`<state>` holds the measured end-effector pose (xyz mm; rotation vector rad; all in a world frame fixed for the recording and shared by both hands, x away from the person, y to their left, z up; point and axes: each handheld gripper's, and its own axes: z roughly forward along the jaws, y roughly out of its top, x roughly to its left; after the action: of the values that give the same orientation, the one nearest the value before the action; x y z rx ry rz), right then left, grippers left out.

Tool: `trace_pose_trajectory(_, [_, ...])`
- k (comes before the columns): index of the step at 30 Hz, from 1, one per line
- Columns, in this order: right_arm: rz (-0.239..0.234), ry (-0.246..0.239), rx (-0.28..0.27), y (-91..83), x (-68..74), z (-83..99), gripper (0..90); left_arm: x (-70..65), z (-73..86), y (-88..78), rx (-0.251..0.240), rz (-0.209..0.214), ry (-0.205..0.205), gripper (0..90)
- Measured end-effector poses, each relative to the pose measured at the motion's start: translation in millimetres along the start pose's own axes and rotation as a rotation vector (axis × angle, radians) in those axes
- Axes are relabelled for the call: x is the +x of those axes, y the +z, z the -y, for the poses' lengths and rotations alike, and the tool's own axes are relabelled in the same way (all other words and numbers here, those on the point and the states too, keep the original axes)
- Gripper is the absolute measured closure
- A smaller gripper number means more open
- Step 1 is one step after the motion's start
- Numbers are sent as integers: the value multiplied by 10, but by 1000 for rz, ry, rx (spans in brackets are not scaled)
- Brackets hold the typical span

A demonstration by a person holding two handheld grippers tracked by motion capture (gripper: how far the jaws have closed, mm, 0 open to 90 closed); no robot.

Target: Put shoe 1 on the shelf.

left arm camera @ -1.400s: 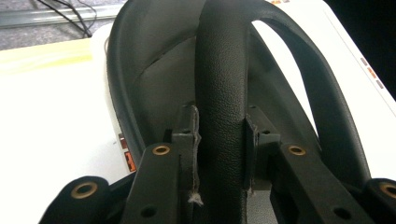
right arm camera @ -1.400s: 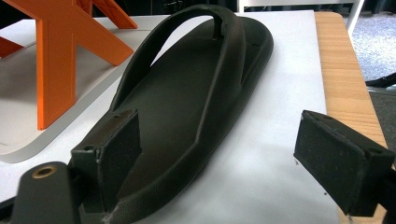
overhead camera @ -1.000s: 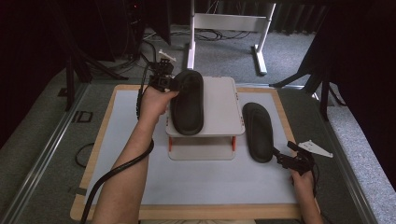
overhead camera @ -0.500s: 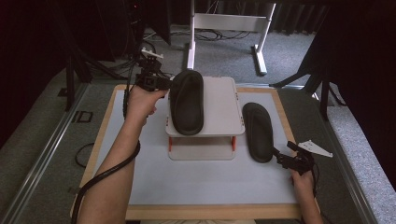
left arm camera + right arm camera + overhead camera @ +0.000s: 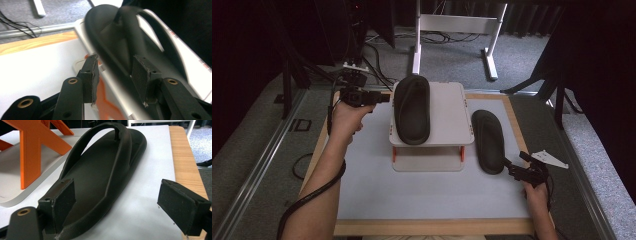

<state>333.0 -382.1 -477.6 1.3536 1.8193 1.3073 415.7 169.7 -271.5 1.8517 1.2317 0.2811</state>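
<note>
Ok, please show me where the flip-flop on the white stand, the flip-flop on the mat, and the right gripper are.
Flip-flop on the stand (image 5: 412, 112), high view, its footbed.
Flip-flop on the mat (image 5: 488, 142), high view, its footbed.
Right gripper (image 5: 513, 167), high view, between its fingertips.

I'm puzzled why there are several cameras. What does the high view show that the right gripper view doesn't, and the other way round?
High view: the person's forearms, and the left gripper beside a black slipper lying on a white stand. Right gripper view: close up, a strap arching over a sole, with its own jaws open wide at the heel. Shared: the second slipper on the white mat.
</note>
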Motion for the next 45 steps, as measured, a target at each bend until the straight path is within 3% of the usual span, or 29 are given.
trace_pose_trajectory(5, [2,-4,0,1,3,0,139,116,150,-56,-18,-2,-1,560])
trace_pose_trajectory(7, [0,-2,1,0,2,0,139,170,214,-73,-26,23,0,560])
trace_pose_trajectory(9, [-2,-2,2,2,-1,0,141,212,277,-87,-25,-9,5,561])
trace_pose_trajectory(12, [-1,-4,2,3,4,0,141,295,389,-103,-41,-5,-13,561])
trace_pose_trajectory(14, [0,-4,2,1,6,0,141,311,430,-103,-51,-12,-7,561])
trace_pose_trajectory(15, [0,-4,2,1,6,0,141,343,514,-100,-55,-39,9,561])
trace_pose_trajectory(20, [0,-5,3,3,7,-1,141,405,724,-61,-89,-52,32,562])
trace_pose_trajectory(26, [-1,-7,3,3,7,-1,141,432,947,49,-80,-9,61,570])
trace_pose_trajectory(30, [-1,-7,3,2,8,0,141,462,1086,112,-80,-29,62,564])
trace_pose_trajectory(36, [-4,-11,4,4,8,-1,141,536,1322,210,-74,-22,50,564])
trace_pose_trajectory(38, [-4,-10,3,3,9,0,141,563,1407,235,-70,-46,62,564])
trace_pose_trajectory(41, [-3,-13,4,5,10,-1,141,619,1527,253,-92,-50,45,563])
trace_pose_trajectory(45, [-2,-31,7,5,26,0,140,691,1661,300,-53,-74,42,538])
